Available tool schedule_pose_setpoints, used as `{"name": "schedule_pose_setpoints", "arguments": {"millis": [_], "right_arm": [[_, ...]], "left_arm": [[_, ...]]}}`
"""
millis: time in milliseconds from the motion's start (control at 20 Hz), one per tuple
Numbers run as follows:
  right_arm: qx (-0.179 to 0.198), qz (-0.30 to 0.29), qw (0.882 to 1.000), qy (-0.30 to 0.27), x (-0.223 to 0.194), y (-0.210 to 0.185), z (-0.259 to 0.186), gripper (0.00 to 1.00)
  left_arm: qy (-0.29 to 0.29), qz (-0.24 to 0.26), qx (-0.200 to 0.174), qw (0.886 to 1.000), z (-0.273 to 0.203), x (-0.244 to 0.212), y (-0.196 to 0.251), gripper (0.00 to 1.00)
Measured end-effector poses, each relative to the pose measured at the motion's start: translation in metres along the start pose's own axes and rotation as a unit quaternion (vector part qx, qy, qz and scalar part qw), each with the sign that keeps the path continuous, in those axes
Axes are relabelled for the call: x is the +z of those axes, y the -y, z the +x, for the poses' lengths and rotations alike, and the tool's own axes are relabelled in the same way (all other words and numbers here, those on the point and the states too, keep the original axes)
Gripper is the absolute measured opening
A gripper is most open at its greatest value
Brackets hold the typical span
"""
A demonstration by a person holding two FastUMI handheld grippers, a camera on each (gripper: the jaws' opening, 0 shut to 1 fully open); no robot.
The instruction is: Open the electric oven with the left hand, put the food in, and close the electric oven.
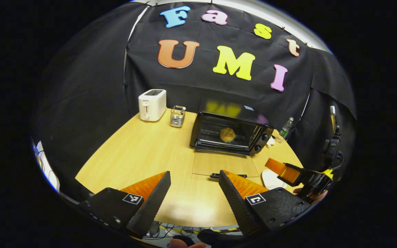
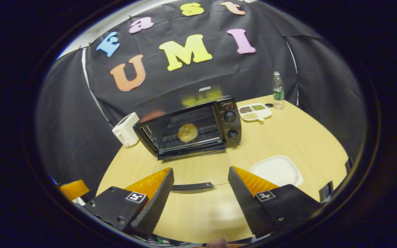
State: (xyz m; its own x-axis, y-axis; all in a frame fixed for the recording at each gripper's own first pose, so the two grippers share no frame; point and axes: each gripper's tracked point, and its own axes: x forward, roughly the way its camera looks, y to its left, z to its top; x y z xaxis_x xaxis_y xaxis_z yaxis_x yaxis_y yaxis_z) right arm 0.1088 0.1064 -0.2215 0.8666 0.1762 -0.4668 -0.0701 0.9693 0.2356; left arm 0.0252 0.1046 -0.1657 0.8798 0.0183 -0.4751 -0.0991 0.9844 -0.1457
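— Oven (image 1: 231,132) first: where does it sit? Start from the left of the left gripper view.

— Farthest left on the wooden table (image 1: 140,155) stands a white toaster (image 1: 152,104), then a small clear holder (image 1: 177,116) just beside it, then the black electric oven near the back wall. Its glass door (image 1: 224,164) lies folded down flat toward the front, handle at the near edge. A round bun (image 1: 227,134) rests inside on the rack.

— And past the oven?

— A plastic bottle (image 1: 286,127) by the wall, a white plate (image 1: 272,179) near the table's right edge, and the right gripper (image 1: 283,170) held above it.

— The left gripper?

— The left gripper (image 1: 194,187) has its fingers spread wide, nothing between them, low over the near table.

— Right gripper view, same order?

— Toaster, then the oven (image 2: 191,129) with the bun (image 2: 187,132) inside and two knobs (image 2: 231,124) on its right panel, a divided tray (image 2: 255,112) beside it, the bottle behind. The right gripper (image 2: 201,187) is likewise spread apart and empty, the plate (image 2: 277,171) just right of it.
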Motion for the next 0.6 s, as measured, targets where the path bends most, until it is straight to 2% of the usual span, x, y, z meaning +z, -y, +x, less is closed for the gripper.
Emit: {"name": "schedule_pose_setpoints", "arguments": {"millis": [150,350,600], "right_arm": [[0.000,-0.025,1.000,0.000,0.005,0.020,-0.030,0.96],[-0.023,-0.032,0.999,0.004,0.020,0.058,-0.057,0.96],[-0.061,-0.011,0.998,0.001,0.026,0.107,-0.077,0.96]], "left_arm": [[-0.030,0.000,-0.018,0.999,0.019,-0.034,0.031,0.95],[-0.064,0.000,-0.047,0.997,0.049,-0.081,0.072,0.95],[-0.100,0.015,-0.049,0.994,0.101,-0.123,0.096,0.95]]}}
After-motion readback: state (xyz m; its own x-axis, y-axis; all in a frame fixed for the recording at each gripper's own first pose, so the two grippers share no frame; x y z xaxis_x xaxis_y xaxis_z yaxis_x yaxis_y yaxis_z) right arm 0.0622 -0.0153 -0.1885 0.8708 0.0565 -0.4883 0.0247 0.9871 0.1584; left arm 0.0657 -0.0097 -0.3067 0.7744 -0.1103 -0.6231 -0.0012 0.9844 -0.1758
